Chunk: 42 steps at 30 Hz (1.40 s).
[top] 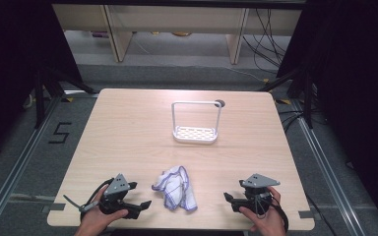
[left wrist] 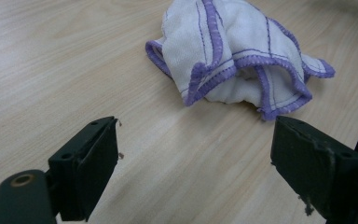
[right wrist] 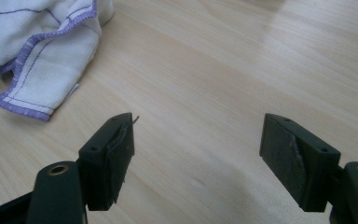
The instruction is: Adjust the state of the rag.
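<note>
Both my tongs gape empty; crumpled cloth lies between them, nearer my left gripper than right gripper

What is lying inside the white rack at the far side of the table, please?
Nothing can be seen in the white rack: its perforated tray is bare beneath the tall handle. The tabletop directly under the tray is covered.

Wht cloth w/ purple trim, stripes.
</note>
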Available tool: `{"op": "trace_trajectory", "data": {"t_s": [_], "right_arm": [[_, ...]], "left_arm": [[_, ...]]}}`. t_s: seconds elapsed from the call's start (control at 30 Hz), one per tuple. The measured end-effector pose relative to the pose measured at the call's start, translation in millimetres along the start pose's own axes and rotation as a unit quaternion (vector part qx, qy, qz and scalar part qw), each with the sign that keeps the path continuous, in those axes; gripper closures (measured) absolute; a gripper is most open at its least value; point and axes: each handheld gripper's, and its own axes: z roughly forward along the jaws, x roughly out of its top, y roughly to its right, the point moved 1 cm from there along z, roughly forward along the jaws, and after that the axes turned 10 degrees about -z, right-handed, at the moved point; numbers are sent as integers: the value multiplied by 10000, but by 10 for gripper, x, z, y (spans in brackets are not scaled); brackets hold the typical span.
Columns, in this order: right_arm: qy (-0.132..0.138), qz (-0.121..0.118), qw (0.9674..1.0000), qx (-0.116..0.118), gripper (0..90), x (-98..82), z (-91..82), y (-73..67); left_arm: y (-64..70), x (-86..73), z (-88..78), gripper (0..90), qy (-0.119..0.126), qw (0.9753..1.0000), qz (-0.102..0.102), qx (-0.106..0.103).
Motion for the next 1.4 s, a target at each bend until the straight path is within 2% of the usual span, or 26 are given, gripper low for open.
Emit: {"op": "trace_trajectory", "data": {"t_s": [0.03, 0.13, 0.2, 0.27, 0.3, 0.43, 0.53, 0.6, 0.67, 0.73, 0.83, 0.9, 0.93, 0.97, 1.0, 1.03, 1.07, 1.1, 1.13, 1.17, 1.2, 1.23, 1.33, 1.4], "right_arm": [[50, -113, 9999, -13, 270, -3, 11, 12], [31, 64, 10000, -18, 276, 16, 0, -30], [61, -61, 10000, -19, 288, 21, 6, -19], [54, 10, 10000, -28, 293, 29, -2, -45], [110, -152, 9998, -23, 297, 34, 10, -31], [164, -85, 9998, -48, 313, 67, 5, -84], [170, -167, 9997, -48, 322, 85, 2, -107], [154, -200, 9997, -24, 326, 103, 17, -148], [247, -319, 9992, 80, 334, 138, 28, -202], [302, -375, 9988, 92, 335, 161, 31, -232], [347, -387, 9984, 207, 335, 195, 59, -304], [324, -473, 9980, 276, 335, 213, 77, -337], [290, -406, 9982, 318, 335, 218, 80, -363], [337, -527, 9972, 422, 335, 229, 99, -375], [337, -527, 9972, 422, 335, 229, 99, -375], [266, -548, 9973, 410, 334, 237, 111, -404], [275, -576, 9971, 413, 334, 239, 127, -413], [280, -653, 9967, 381, 333, 241, 139, -411], [280, -653, 9967, 381, 333, 241, 139, -411], [248, -606, 9968, 458, 334, 251, 144, -422], [248, -606, 9968, 458, 334, 251, 144, -422], [237, -590, 9970, 449, 335, 262, 154, -432], [282, -676, 9961, 495, 338, 289, 191, -482], [246, -724, 9956, 534, 338, 305, 214, -521]], "left_arm": [[1, -1, 2, 147, 12, 10000, -15, -10], [4, -4, 11, 147, 59, 10000, -73, -2], [-8, 2, 4, 147, -5, 10000, -24, 75], [-1, 3, 13, 147, 44, 9999, -88, 90], [-9, 8, 9, 147, 0, 9999, -43, 100], [-5, 30, 41, 155, 130, 9998, -146, 64], [6, 48, 66, 180, 113, 9998, -159, 32], [11, 74, 90, 191, 97, 9999, -98, -1], [24, 108, 116, 230, 147, 9999, -74, -11], [33, 119, 146, 249, 156, 9998, -136, -31], [34, 134, 168, 297, 159, 9998, -86, -77], [58, 168, 188, 356, 202, 9997, -92, -112], [62, 182, 207, 376, 214, 9997, -59, -105], [62, 190, 227, 395, 197, 9998, 23, -91], [62, 190, 227, 430, 197, 9998, 23, -91], [65, 202, 259, 484, 53, 9996, 258, 61], [77, 208, 284, 530, 97, 9996, 260, 71], [75, 221, 282, 612, 70, 9994, 344, 62], [75, 221, 282, 680, 70, 9994, 344, 62], [77, 251, 262, 772, 178, 9981, 589, 99], [77, 251, 262, 823, 178, 9981, 589, 99], [84, 288, 234, 847, 248, 9966, 766, 164], [89, 341, 168, 862, 449, 9965, 700, 62], [89, 354, 150, 863, 487, 9965, 679, 77]]}}
